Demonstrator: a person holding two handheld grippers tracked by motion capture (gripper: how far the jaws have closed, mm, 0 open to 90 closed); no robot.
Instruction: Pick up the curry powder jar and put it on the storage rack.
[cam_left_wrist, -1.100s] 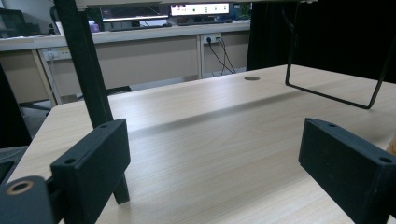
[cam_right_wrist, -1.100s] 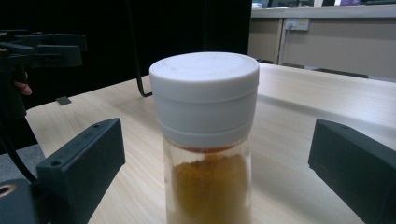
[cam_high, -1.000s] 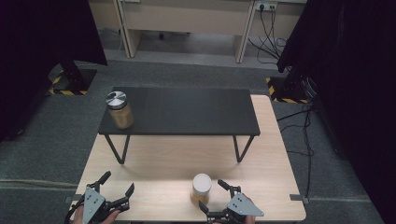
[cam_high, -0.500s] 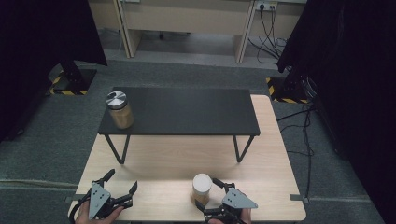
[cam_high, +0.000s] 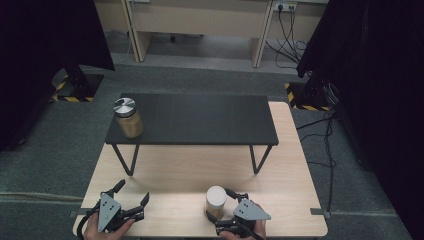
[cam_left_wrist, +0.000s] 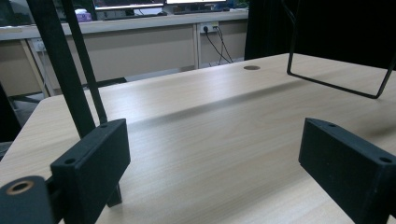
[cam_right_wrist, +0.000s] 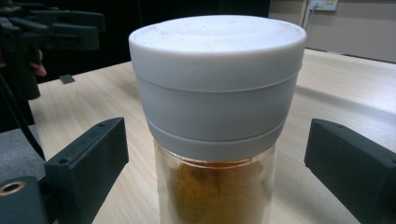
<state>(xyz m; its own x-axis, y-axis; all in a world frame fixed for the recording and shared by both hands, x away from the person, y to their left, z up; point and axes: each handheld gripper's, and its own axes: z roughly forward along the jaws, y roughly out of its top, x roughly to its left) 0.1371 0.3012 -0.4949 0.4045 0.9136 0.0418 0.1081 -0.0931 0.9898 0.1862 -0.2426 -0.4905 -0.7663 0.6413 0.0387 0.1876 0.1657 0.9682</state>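
Observation:
A glass jar with a white lid (cam_high: 216, 199) and yellow-brown contents stands on the wooden table near its front edge. My right gripper (cam_high: 221, 205) is open, one jaw on each side of that jar, not pressing it. In the right gripper view the jar (cam_right_wrist: 215, 107) stands close between the two parted jaws of my right gripper (cam_right_wrist: 215, 177). My left gripper (cam_high: 133, 192) rests open at the front left, and in the left gripper view my left gripper (cam_left_wrist: 215, 158) has only bare wood between its jaws. A second jar with a silver lid (cam_high: 128, 118) stands on the black bench.
A low black bench (cam_high: 200, 120) on thin metal legs (cam_left_wrist: 336, 79) spans the back half of the wooden table (cam_high: 185, 170). Dark curtains hang at both sides. Desks and cables lie beyond on grey carpet. The left gripper (cam_right_wrist: 46, 28) appears far off in the right gripper view.
My right gripper has slid left and forward until its jaws stand around the white-lidded jar. My left gripper has shifted slightly to the right.

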